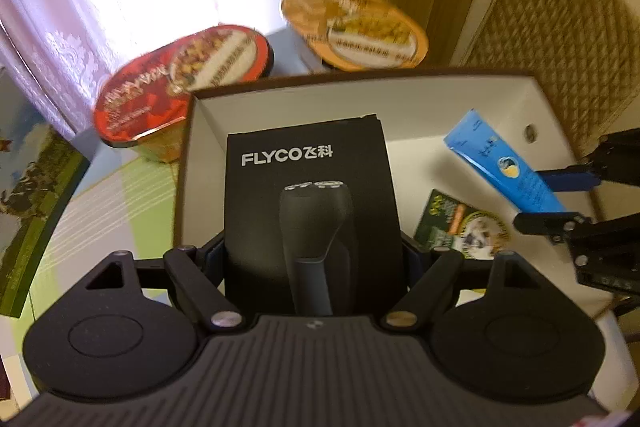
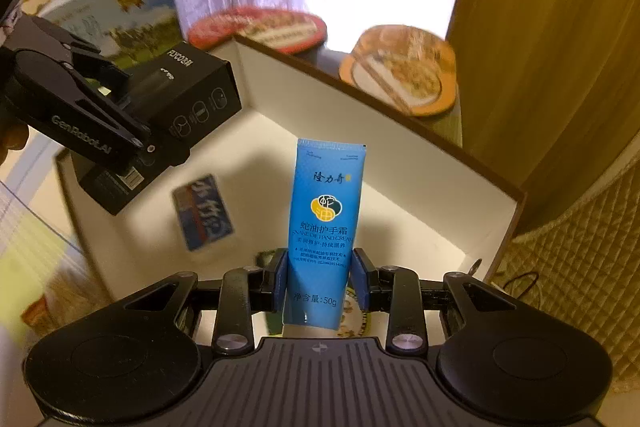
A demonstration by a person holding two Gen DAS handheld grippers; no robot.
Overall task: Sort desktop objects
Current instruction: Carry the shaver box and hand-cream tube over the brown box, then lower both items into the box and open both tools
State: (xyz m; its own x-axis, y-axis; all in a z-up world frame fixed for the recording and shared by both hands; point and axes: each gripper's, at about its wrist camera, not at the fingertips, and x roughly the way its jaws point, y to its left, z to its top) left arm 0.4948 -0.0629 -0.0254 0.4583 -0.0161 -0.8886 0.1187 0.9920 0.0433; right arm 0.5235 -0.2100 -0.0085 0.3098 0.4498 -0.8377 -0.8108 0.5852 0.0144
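My left gripper is shut on a black FLYCO shaver box, held upright over the left part of an open white-lined carton. My right gripper is shut on a blue hand cream tube, which stands upright above the carton floor. In the left wrist view the right gripper and tube come in from the right. The right wrist view shows the left gripper and shaver box at left. A green packet and a blurred blue-red packet lie inside the carton.
Behind the carton stand a red-lidded instant food bowl and an orange-lidded one. A picture book leans at the far left on a green striped tablecloth. A quilted cushion and a wooden panel are to the right.
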